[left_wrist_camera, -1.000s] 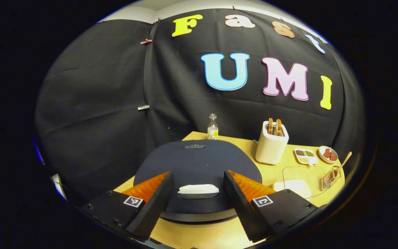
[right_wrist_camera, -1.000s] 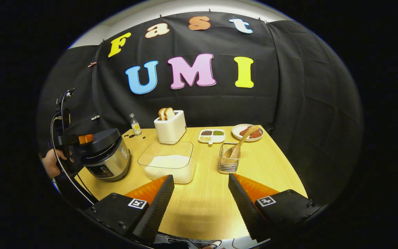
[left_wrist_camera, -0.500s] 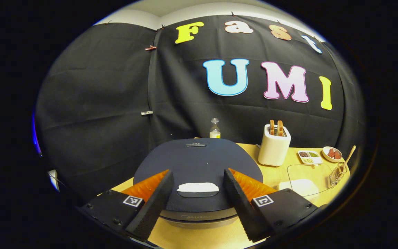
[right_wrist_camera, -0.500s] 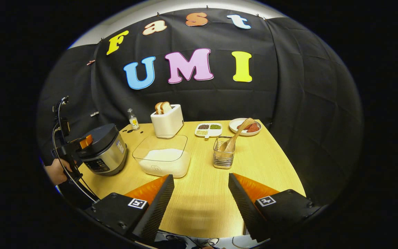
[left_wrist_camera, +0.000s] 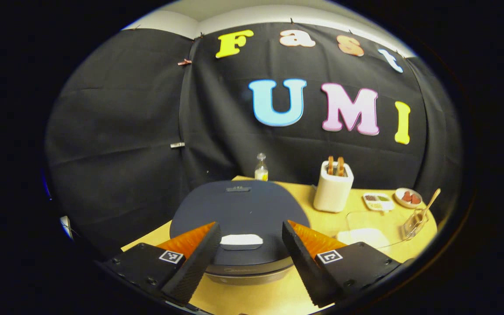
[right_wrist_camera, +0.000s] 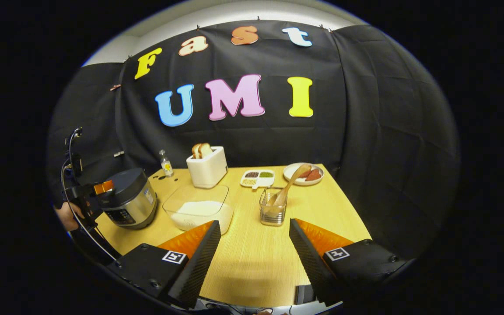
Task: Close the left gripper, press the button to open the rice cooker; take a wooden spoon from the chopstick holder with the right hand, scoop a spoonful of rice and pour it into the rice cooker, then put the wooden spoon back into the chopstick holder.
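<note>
Button (left_wrist_camera: 241, 240) first: it sits dead ahead of my left gripper (left_wrist_camera: 246, 238), a pale bar at the near edge of the rice cooker (left_wrist_camera: 239, 214) lid, its long axis running across the gap between my fingers. The lid is still down. Those fingers stand wide apart, holding nothing, and I judge they must close before I press. From the right gripper view, that same gripper (right_wrist_camera: 96, 189) hangs at the cooker's (right_wrist_camera: 129, 203) near side, clearly the nearer hand for this. Further right, the wooden spoon (right_wrist_camera: 286, 187) leans in the chopstick holder (right_wrist_camera: 272, 211), handle tilted up and away. My right gripper (right_wrist_camera: 255, 240) is spread open too, empty, well short of the holder.
</note>
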{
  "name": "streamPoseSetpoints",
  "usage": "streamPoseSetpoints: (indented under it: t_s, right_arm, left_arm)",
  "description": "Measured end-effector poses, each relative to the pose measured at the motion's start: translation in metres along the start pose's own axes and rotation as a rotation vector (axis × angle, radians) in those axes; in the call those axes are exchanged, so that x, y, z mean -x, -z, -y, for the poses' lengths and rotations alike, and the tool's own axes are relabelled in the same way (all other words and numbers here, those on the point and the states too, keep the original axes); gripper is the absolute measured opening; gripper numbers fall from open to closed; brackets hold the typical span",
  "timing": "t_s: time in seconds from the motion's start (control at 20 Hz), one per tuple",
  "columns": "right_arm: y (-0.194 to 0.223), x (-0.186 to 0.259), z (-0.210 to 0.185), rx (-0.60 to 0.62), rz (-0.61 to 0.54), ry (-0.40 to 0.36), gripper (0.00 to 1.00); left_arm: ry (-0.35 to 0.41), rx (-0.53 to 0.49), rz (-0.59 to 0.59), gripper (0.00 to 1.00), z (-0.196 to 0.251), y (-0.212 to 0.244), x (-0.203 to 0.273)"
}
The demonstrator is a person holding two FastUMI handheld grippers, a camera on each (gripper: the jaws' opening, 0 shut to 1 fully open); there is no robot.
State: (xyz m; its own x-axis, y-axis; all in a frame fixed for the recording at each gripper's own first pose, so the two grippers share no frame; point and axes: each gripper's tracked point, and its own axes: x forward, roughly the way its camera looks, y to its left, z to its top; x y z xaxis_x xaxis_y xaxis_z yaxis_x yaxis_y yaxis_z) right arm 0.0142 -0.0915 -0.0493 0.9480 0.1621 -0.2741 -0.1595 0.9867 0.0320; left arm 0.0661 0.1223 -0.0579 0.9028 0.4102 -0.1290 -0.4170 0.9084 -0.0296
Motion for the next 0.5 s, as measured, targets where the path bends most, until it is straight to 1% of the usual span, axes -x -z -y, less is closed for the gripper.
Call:
streamPoseSetpoints:
  t_s: [0.05,0.1,0.15,0.2,0.25,0.35,0.5]
  right_arm:
    - [-0.012,-0.003,0.003,0.012,0.035,0.003,0.99]
    - [-0.022,-0.004,0.004,0.023,0.065,-0.003,0.99]
    - [-0.031,-0.005,0.001,0.04,0.088,-0.015,0.99]
    - [-0.04,-0.005,0.001,0.061,0.107,-0.024,0.99]
    - [-0.047,-0.004,0.003,0.074,0.122,-0.027,0.99]
    - [-0.065,0.004,0.002,0.05,0.163,-0.024,0.99]
    - [-0.087,0.019,-0.003,-0.015,0.242,0.005,0.98]
  left_arm:
    - [0.014,0.043,0.012,0.95,0.014,-0.006,0.011]
    - [0.012,0.069,0.026,0.95,0.025,-0.015,0.021]
    - [0.009,0.08,0.05,0.95,0.034,-0.024,0.029]
    - [0.024,0.082,0.069,0.95,0.046,-0.034,0.038]
    - [0.056,0.073,0.081,0.95,0.061,-0.042,0.047]
    - [0.125,0.026,0.109,0.95,0.08,-0.059,0.067]
    - [0.192,-0.042,0.159,0.95,0.088,-0.079,0.092]
